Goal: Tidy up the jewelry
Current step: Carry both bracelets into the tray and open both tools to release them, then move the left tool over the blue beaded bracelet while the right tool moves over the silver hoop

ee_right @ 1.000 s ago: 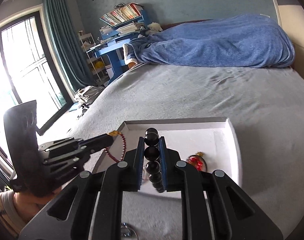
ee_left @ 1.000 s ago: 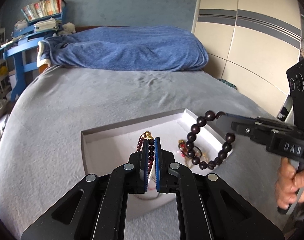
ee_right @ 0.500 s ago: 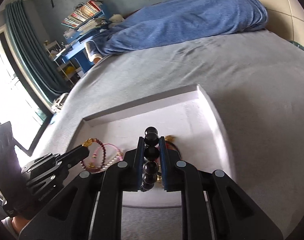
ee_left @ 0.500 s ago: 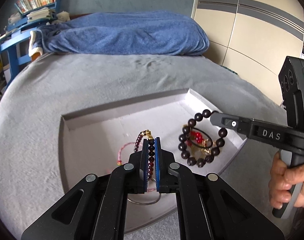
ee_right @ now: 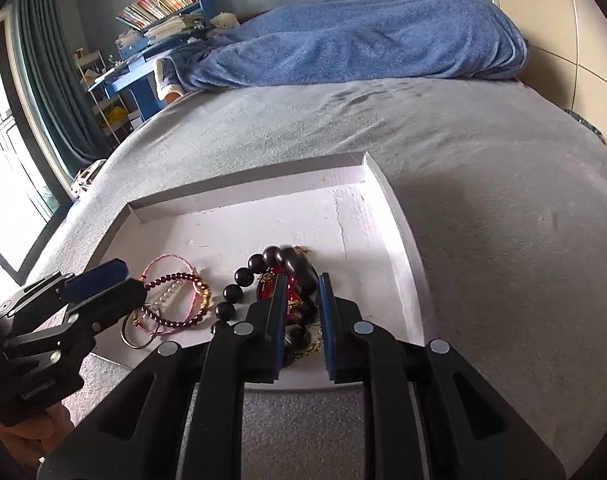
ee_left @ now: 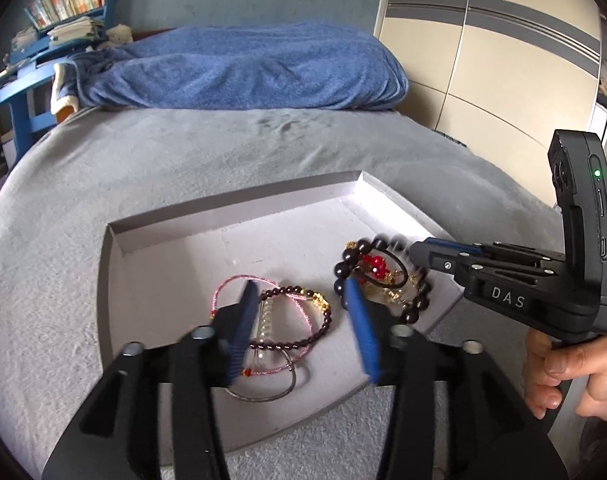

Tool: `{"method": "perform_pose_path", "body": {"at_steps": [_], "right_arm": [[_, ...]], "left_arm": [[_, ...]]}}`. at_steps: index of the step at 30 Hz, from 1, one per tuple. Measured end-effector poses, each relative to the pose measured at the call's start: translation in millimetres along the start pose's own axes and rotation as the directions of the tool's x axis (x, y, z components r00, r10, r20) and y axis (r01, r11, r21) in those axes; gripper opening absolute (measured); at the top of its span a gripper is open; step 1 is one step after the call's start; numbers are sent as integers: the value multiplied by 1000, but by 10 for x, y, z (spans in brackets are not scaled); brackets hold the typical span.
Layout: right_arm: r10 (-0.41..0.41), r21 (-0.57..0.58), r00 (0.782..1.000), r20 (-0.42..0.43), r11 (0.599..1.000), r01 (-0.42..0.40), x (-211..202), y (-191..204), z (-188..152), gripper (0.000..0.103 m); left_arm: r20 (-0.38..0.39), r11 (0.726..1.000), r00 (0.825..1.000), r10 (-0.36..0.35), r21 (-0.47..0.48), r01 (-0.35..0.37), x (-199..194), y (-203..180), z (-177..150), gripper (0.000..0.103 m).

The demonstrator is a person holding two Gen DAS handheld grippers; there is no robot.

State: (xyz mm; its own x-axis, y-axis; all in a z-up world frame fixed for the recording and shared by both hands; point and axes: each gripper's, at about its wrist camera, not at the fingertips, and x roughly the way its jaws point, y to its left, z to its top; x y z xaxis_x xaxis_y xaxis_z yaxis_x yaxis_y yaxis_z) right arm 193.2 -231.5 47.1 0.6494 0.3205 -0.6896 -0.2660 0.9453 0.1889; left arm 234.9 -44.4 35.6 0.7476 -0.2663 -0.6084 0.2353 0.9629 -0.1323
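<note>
Grey bedding point(ee_left: 151, 168) carries the shallow white tray point(ee_left: 239, 216), and all the jewelry lies inside it. My left gripper point(ee_left: 303, 320) has just been opening; its blue pads stand spread, apart from the garnet bead bracelet point(ee_left: 303, 320) that lies flat between them over a pink cord loop point(ee_left: 231, 280) and a metal hoop point(ee_left: 263, 394). Half a second ago those pads pinched that bracelet upright. My right gripper point(ee_right: 301, 316) pinches the large dark bead bracelet point(ee_right: 239, 276), now lowered onto the red and gold pieces point(ee_right: 291, 292). Only the left view shows my right hand point(ee_left: 563, 372) on its handle at three o'clock; only the right view shows the curtained window point(ee_right: 7, 128) at nine o'clock. Blue blanket point(ee_left: 239, 68) lies at twelve o'clock.
</note>
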Motion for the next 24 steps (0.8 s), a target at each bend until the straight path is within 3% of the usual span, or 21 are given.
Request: {"method": "perform_pose_path", "body": {"at_steps": [3,7,17,24], "right_arm": [[6,8,1000,14,1000,-6,-82,-23,-18,16],[12,4,999,51,1000,-12,-243,-21,-51,31],[20,-19,997,75,1000,-19,-657,-62,-379,32],[84,-80,996,-11,993,-85,-748,56,-638,34]], "left_arm": [[24,1000,1000,10,-8,-10,-96,-5,-33,78],[35,1000,999,15,-25,-14,-242,-9,-108,80],[7,1000,1000,4,-30,-4,-636,-51,-575,83],[-67,998,996,-53,16,55,-815,-162,-918,83]]}}
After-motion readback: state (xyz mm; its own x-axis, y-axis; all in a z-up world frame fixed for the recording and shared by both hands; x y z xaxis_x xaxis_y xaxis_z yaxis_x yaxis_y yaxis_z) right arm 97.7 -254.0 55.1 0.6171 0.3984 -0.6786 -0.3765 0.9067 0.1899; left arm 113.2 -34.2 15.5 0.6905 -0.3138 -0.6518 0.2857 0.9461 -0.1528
